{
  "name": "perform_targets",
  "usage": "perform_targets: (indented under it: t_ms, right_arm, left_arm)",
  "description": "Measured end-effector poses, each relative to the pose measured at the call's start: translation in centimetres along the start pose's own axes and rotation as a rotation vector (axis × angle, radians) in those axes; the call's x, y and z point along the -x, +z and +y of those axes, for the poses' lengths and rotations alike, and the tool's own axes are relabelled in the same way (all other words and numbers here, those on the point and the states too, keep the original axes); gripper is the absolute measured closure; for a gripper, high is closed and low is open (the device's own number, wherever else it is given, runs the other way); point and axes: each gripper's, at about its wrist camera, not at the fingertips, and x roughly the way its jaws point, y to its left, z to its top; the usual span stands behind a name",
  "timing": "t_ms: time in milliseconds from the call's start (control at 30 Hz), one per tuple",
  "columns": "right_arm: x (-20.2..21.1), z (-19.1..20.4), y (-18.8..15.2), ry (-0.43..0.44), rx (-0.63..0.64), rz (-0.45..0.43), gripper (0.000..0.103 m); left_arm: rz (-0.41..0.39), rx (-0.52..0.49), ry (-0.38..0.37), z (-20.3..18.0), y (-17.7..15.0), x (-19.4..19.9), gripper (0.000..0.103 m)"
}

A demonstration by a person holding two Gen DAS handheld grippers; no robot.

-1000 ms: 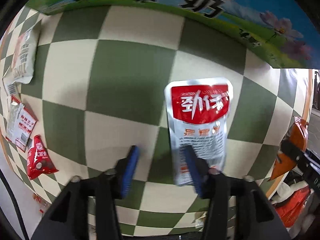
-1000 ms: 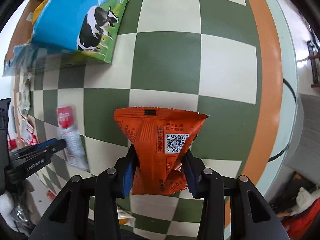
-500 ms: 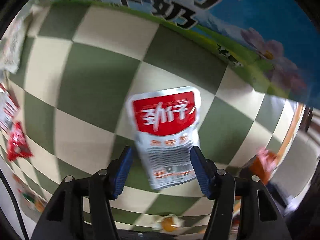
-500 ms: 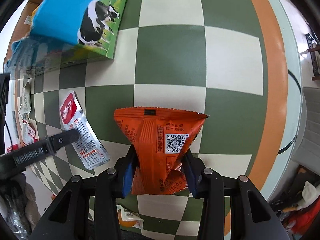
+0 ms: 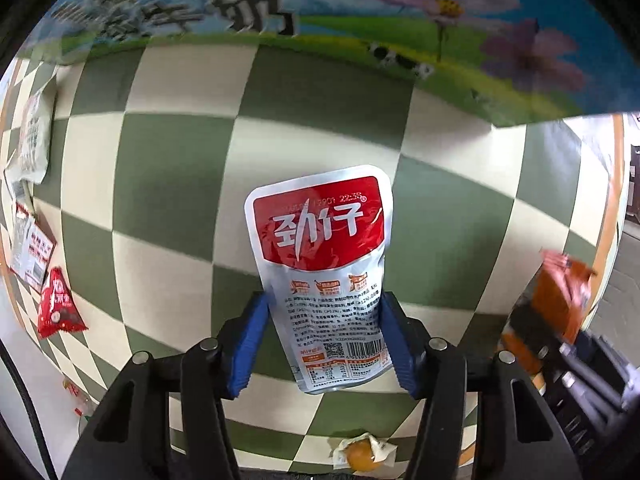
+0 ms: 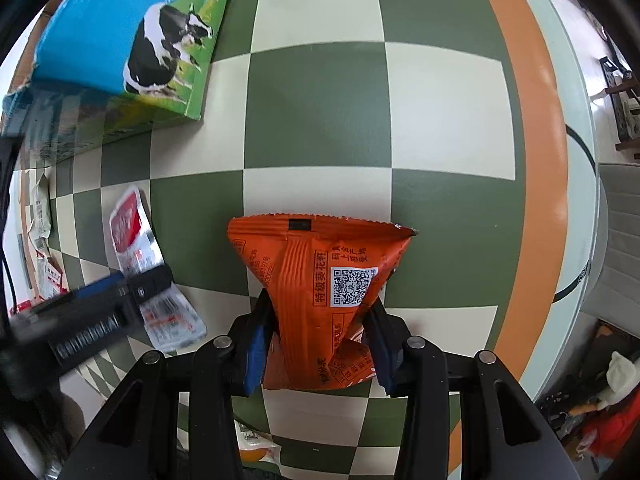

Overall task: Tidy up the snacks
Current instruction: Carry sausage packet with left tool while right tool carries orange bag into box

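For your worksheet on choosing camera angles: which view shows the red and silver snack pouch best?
The left wrist view: the red and silver snack pouch faces the lens, centred between the left gripper's jaws, with its logo, text and barcode legible. The right wrist view shows the pouch small and at an angle at the left edge, partly hidden by the blurred left gripper.

Home: checkered tablecloth (image 6: pixel 320 120), milk carton box (image 6: pixel 120 32).
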Motion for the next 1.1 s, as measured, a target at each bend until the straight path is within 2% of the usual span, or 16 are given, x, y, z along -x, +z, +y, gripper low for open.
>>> perform_targets:
  t_ms: [133,233,300,433,500,567,600,633,700,833,867,967,1100]
  right_arm:
    - [0.6,0.6,-0.8,0.004,0.002,-0.02,0.057]
    - [1.4,1.0,-1.1,0.025,0.009,-0.026,0.057]
    - [1.9,1.1,-1.7,0.041,0.013,-0.032,0.057]
    - [4.9,1.5,-2.9,0.107,0.022,-0.066,0.057]
    - [7.8,1.7,-3.1,0.154,0.027,-0.098,0.057]
    - [10.6,1.9,-2.8,0.191,0.029,-0.139,0.057]
    - [12.3,2.2,-2.6,0.213,0.029,-0.167,0.057]
    - [13.9,2.6,-2.2,0.23,0.029,-0.194,0.057]
    - [16.4,3.4,-1.4,0.259,0.029,-0.238,0.057]
    - [20.5,6.3,1.7,0.272,0.041,-0.33,0.057]
    - [20.6,7.3,2.9,0.268,0.037,-0.338,0.057]
    - [20.1,9.2,5.7,0.258,0.017,-0.336,0.057]
    - [17.9,10.6,8.8,0.216,-0.036,-0.304,0.057]
  left_arm:
    - [-0.019,-0.029,-0.015,0.2,-1.2,0.3,0.052]
    - [-0.042,-0.067,-0.043,0.4,-2.3,2.3,0.052]
    - [-0.072,-0.098,-0.057,0.9,-1.9,3.5,0.052]
    - [-0.153,-0.17,-0.111,2.2,-4.1,8.9,0.052]
    - [-0.201,-0.185,-0.133,2.6,-5.6,11.6,0.052]
    - [-0.258,-0.195,-0.154,3.3,-5.8,15.2,0.052]
    - [-0.281,-0.193,-0.163,2.8,-5.2,15.7,0.052]
    - [-0.315,-0.192,-0.172,3.3,-4.4,17.6,0.052]
    - [-0.36,-0.196,-0.163,4.6,-1.9,18.7,0.052]
    - [-0.436,-0.205,-0.089,6.6,2.2,20.1,0.051]
    - [-0.453,-0.203,-0.059,8.5,4.6,18.7,0.051]
    - [-0.433,-0.207,0.019,9.8,8.8,18.7,0.051]
    - [-0.359,-0.208,0.094,11.8,14.2,16.7,0.051]
